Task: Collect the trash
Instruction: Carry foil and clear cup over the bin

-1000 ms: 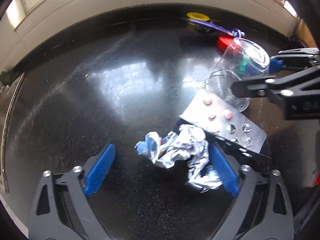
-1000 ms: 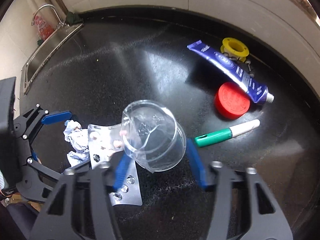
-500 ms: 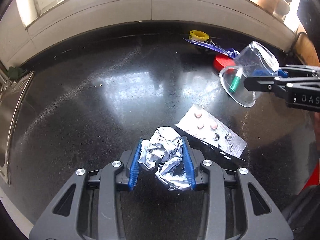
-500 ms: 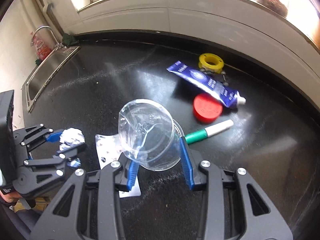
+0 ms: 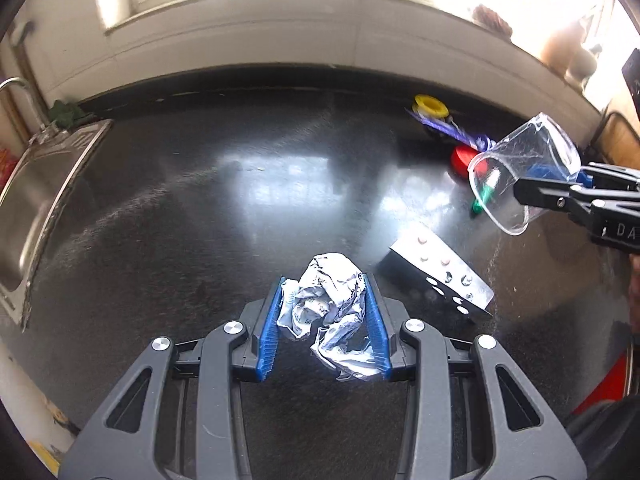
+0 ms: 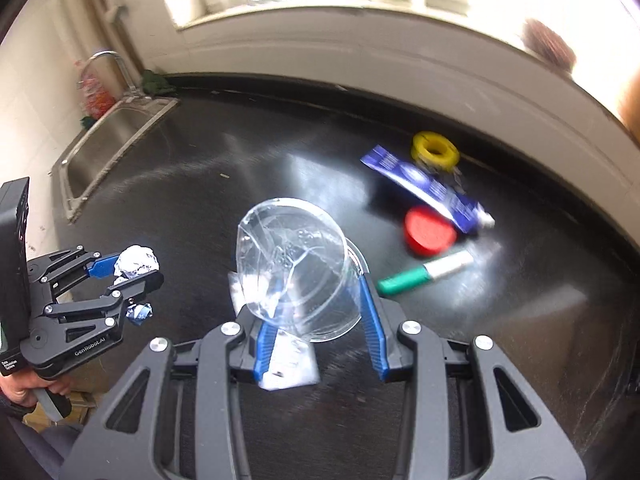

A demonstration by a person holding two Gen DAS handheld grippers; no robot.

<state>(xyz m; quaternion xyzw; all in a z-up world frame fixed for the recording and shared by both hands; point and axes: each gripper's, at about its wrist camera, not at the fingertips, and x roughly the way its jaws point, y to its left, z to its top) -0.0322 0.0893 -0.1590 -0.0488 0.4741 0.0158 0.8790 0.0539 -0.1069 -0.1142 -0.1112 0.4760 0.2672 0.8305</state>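
My left gripper (image 5: pixel 326 322) is shut on a crumpled foil wrapper (image 5: pixel 330 316) and holds it above the black counter (image 5: pixel 200 216). It also shows in the right wrist view (image 6: pixel 132 270) with the wrapper (image 6: pixel 136 260) between its fingers. My right gripper (image 6: pixel 316 312) is shut on a clear plastic cup (image 6: pixel 296 272), held tilted above the counter; the cup shows at the right of the left wrist view (image 5: pixel 516 184). A silver pill blister pack (image 5: pixel 440 272) lies flat on the counter between the two grippers, partly hidden under the cup in the right wrist view (image 6: pixel 288 372).
A green-and-white marker (image 6: pixel 424 272), a red lid (image 6: pixel 430 232), a blue tube (image 6: pixel 428 192) and a yellow ring (image 6: pixel 436 152) lie at the back right. A steel sink (image 6: pixel 108 148) is set in the counter's left end. A pale wall (image 5: pixel 280 40) runs behind.
My left gripper closed on the foil wrapper and lifted it off the counter. My right gripper closed on the cup and raised it. Both views pulled back from the counter.
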